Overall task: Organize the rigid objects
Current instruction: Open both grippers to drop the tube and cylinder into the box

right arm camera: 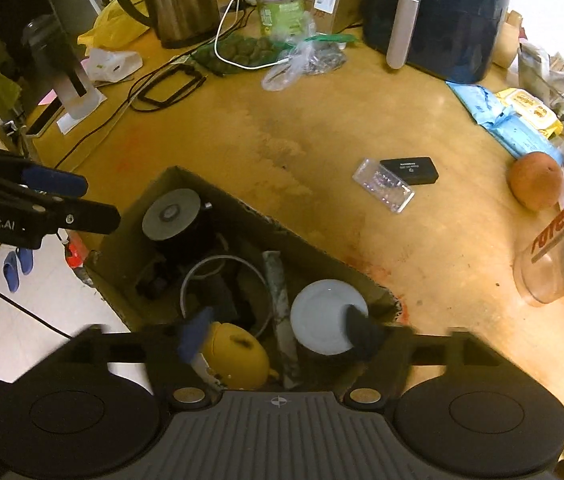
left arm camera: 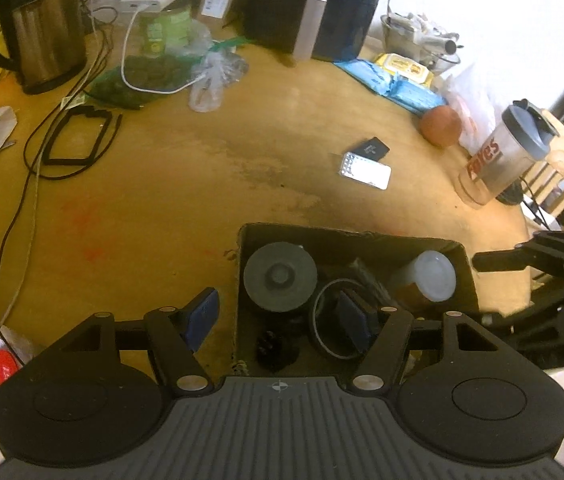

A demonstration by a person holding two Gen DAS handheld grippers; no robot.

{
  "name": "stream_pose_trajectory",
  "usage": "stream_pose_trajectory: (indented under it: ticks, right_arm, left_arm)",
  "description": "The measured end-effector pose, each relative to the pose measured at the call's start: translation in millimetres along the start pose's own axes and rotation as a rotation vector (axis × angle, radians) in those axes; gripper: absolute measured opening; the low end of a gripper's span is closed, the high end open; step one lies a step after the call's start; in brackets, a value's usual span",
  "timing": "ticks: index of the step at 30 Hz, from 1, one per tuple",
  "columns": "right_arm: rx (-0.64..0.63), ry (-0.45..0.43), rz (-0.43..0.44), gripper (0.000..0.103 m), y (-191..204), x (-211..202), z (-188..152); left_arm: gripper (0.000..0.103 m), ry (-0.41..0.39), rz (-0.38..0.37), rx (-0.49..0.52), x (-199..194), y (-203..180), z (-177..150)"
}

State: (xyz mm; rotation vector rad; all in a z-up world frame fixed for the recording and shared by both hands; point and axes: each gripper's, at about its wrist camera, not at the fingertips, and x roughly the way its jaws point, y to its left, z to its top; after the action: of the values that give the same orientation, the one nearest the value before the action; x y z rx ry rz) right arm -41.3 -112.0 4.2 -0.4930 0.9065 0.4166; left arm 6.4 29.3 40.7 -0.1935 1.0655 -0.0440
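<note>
At the near edge of the bench (right arm camera: 241, 128), the cardboard box (right arm camera: 241, 212) serves as my landmark and collecting bin. Inside it I already see a grey disc-topped item (right arm camera: 171, 213), a ring-shaped part (right arm camera: 223, 260), a white-lidded jar (right arm camera: 328, 316) and a yellow object (right arm camera: 237, 354), so I judge the sorting well advanced. My right tool (right arm camera: 277, 334) hangs directly over the box with its fingers spread wide, nothing between them, the jar lid and yellow object lying just below. My left tool (left arm camera: 277, 316) straddles the box's left wall, one finger outside and one inside, also spread and pinching nothing. Beyond the box, still out on the bench, lie a small black case (right arm camera: 410, 170) and, touching it, a clear blister pack (right arm camera: 384, 190); these look to me like the remaining rigid pieces. Further right of the box stand an orange fruit (right arm camera: 536, 180) and a clear shaker cup (right arm camera: 558, 248); whether they belong to the task I cannot tell.
</note>
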Motion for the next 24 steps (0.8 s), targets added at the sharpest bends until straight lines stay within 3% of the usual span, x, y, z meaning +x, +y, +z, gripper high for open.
stream_pose_trajectory:
  ticks: [8,24]
  right_arm:
    - [0.034,-0.019,-0.046,0.103,-1,-1,-1]
    - [0.227,-0.021,-0.122,0.103,-29,-1,-9]
  left_arm:
    - [0.065,0.006,-0.011,0.016,2,-5,0]
    - [0.065,0.008,-0.033,0.085,8,-19,12]
